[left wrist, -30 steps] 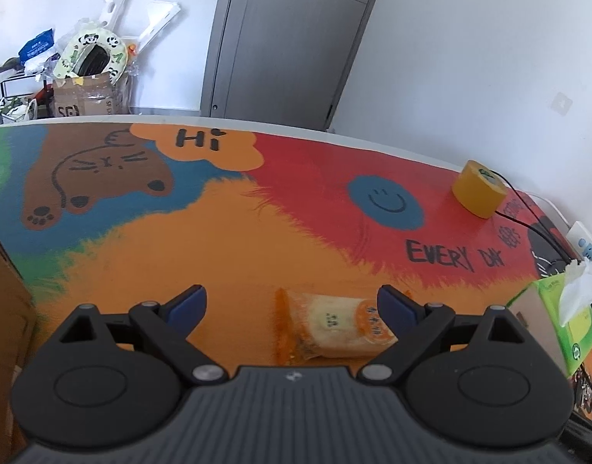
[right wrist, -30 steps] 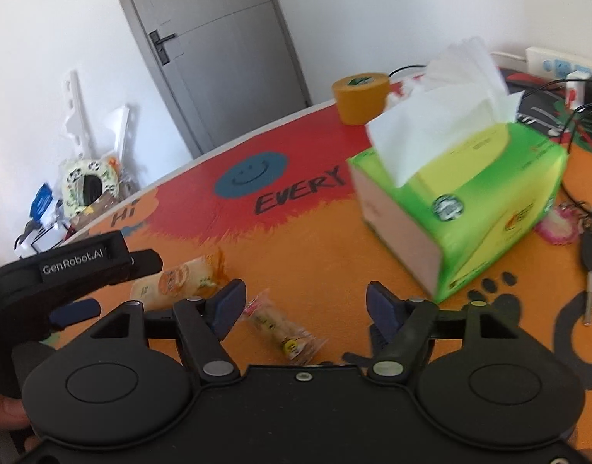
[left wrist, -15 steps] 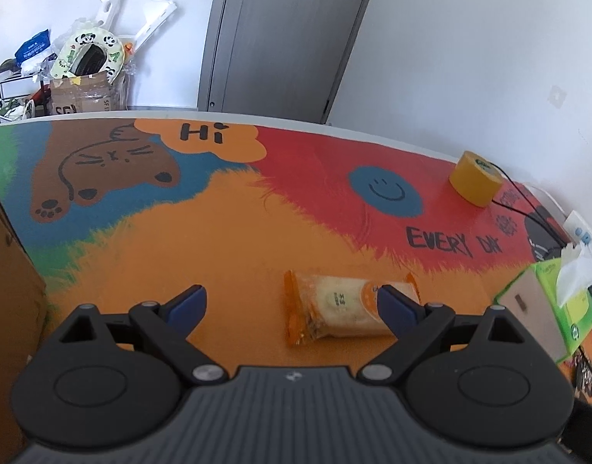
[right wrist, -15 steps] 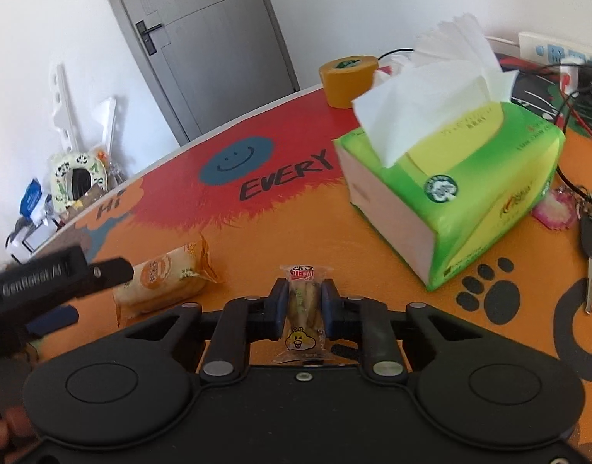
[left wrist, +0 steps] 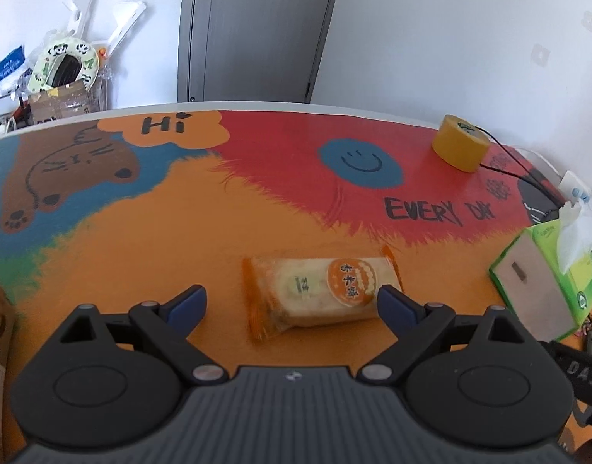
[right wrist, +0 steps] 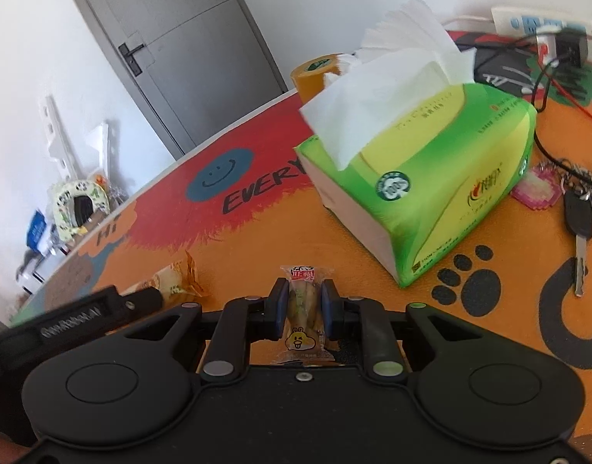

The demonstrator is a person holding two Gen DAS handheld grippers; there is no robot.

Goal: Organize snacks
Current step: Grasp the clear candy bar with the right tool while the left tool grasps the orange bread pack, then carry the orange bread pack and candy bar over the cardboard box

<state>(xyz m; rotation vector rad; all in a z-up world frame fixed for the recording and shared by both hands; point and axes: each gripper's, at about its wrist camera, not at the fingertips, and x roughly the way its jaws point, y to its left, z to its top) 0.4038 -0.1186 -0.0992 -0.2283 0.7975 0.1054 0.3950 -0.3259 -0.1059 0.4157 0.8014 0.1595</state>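
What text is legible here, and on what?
"Hi": orange bubble on table mat
"EVERY DAY": red part of the mat, last letter smeared
"DAS": dark object at right edge, cut off
Cake wrapper, candy wrapper, tissue box, tape roll: print too small or blurred.

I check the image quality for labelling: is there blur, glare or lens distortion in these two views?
Left wrist view: strong fisheye bend at the table edge; orange snack packet slightly soft; left gripper open. Right wrist view: the other gripper's body at lower left is smeared; small clear snack packet in the shut right gripper is sharp; tissue nearly overexposed.
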